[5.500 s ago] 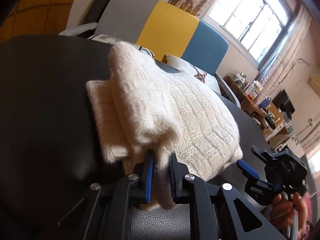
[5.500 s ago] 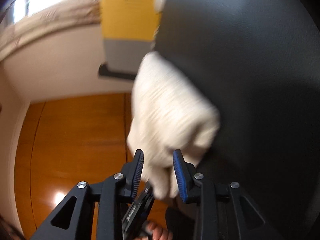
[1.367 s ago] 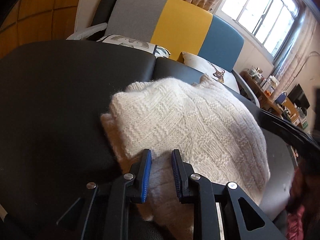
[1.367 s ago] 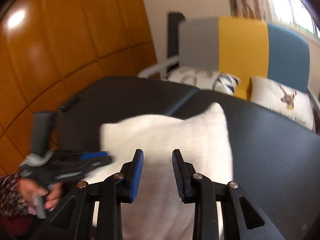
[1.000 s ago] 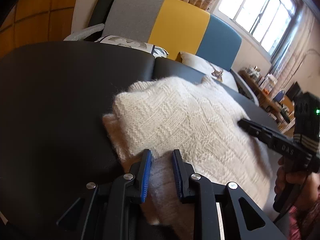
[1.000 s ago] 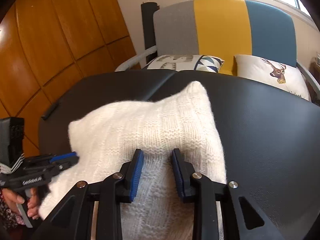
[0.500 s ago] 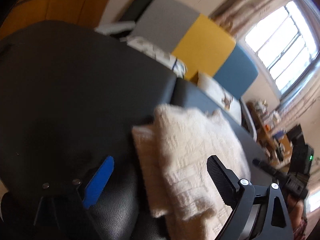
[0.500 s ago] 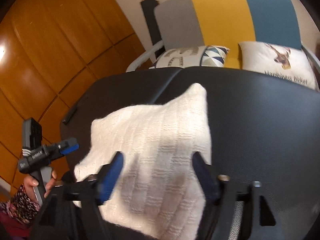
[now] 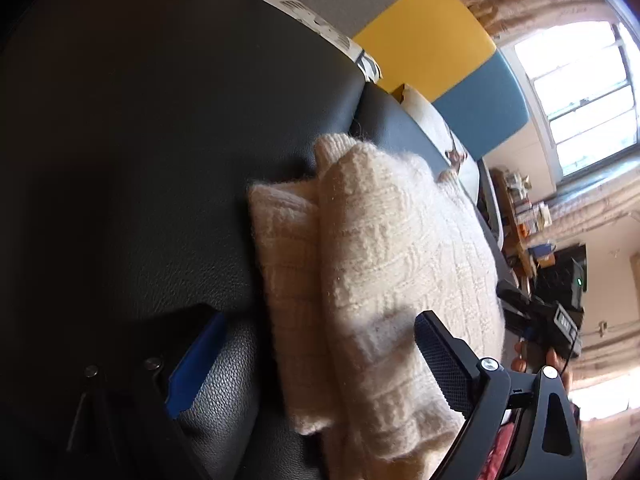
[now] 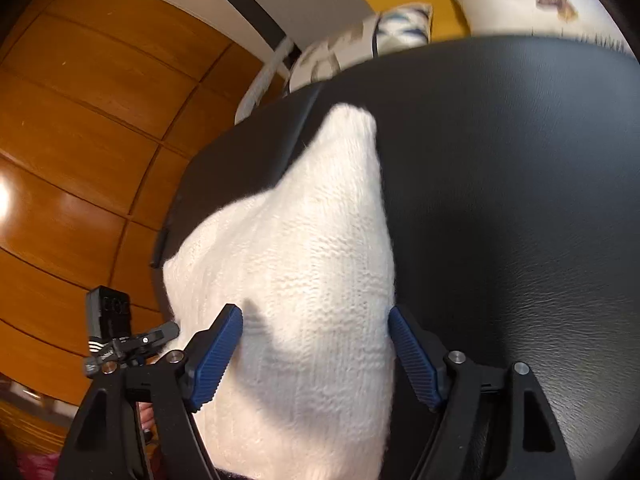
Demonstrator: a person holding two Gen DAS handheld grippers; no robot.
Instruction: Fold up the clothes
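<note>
A folded cream knit sweater (image 9: 380, 240) lies on a black padded surface (image 9: 160, 140). My left gripper (image 9: 320, 320) stands wide open over the sweater's near left edge. One blue pad (image 9: 196, 360) is over the black padding and the other finger is over the knit, pressing nothing. In the right wrist view the sweater (image 10: 312, 220) runs away from me across the black surface (image 10: 500, 180). My right gripper (image 10: 314, 312) straddles its near end, jaws opening, and the pads (image 10: 216, 356) stand clear of the knit.
A sofa with a grey, yellow and blue back (image 9: 420, 32) and printed cushions (image 10: 520, 0) stands behind the black surface. Wood panelling (image 10: 80, 120) lies to the left. A window (image 9: 580, 80) and cluttered shelves (image 9: 520, 208) are on the right.
Both grippers were shut on the sweater's near edge a second ago and have since opened wide and let it go. Both views have rolled and tipped downward, and the sweater rests folded.
</note>
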